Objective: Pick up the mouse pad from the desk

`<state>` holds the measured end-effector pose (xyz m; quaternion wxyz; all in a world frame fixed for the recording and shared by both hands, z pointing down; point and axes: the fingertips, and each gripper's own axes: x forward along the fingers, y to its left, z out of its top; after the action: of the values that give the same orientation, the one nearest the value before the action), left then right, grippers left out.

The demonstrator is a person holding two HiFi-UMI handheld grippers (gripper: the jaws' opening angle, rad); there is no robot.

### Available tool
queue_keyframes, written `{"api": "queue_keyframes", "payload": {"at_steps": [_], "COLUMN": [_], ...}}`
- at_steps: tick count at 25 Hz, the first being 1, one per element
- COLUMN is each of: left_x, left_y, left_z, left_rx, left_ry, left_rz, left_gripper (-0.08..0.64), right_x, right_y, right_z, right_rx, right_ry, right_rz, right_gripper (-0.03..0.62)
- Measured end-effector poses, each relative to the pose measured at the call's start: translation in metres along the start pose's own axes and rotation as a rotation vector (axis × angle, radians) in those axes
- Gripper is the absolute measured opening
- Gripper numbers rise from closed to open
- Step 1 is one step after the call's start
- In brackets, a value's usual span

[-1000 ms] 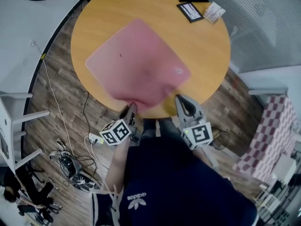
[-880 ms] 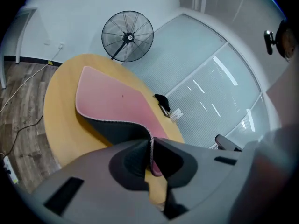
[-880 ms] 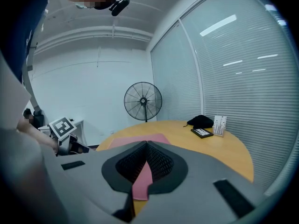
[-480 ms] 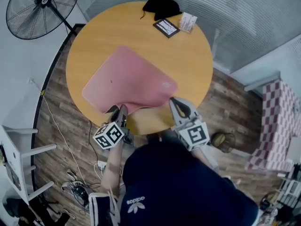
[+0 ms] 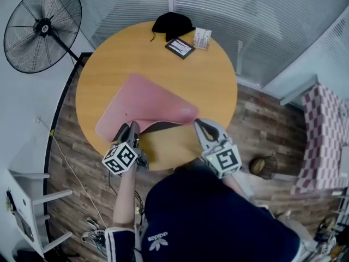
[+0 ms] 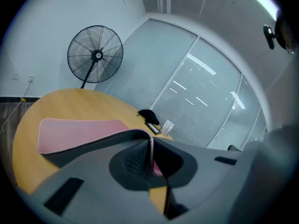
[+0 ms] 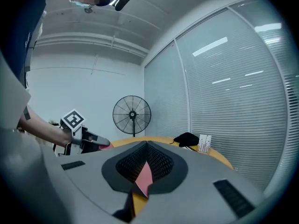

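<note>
The left gripper (image 5: 132, 128) and right gripper (image 5: 197, 124) pinch the mouse pad's (image 5: 150, 100) raised near edge. Its far edge seems to touch the bare table (image 5: 214, 81).

One round orange-brown wooden table (image 5: 218, 86) is counted. On the table, one pink rectangular soft mouse pad (image 5: 147, 100), one black crumpled cloth item (image 5: 173, 23), one flat black-framed rectangular card (image 5: 179, 48) and one small white printed card (image 5: 202, 37) are counted. Beside the table, one black wire-caged standing fan (image 5: 42, 28) and one pink-and-white checked seat (image 5: 322, 141) are seen. Two grey grippers are counted at the table's near edge: left gripper (image 5: 132, 129) and right gripper (image 5: 199, 124).
</note>
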<state>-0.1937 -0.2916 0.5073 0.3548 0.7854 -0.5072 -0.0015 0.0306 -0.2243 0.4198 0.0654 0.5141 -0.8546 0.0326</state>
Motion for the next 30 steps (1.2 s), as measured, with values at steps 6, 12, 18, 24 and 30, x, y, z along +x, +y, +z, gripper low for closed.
{"api": "queue_keyframes", "payload": {"at_steps": [6, 12, 18, 24, 30], "left_x": [0.015, 0.028, 0.040, 0.048, 0.047], "left_y": [-0.008, -0.012, -0.021, -0.041, -0.066], "left_z": [0.041, 0.089, 0.142, 0.197, 0.257], "left_rx": [0.064, 0.128, 0.193, 0.254, 0.322], "left_ry": [-0.042, -0.089, -0.146, -0.205, -0.286], "left_rz": [-0.012, -0.021, -0.032, -0.047, -0.049], "left_gripper": [0.021, 0.021, 0.021, 0.021, 0.021], "right_x": [-0.002, 0.001, 0.004, 0.000, -0.009], "right_y": [-0.007, -0.004, -0.007, -0.010, -0.017], "right_z": [0.005, 0.010, 0.021, 0.020, 0.021], "right_rx": [-0.010, -0.012, -0.037, -0.043, -0.035], "right_ry": [-0.019, -0.027, -0.027, -0.018, -0.029], "right_rz": [-0.001, 0.014, 0.022, 0.012, -0.018], "right_gripper": [0.003, 0.003, 0.003, 0.003, 0.003]}}
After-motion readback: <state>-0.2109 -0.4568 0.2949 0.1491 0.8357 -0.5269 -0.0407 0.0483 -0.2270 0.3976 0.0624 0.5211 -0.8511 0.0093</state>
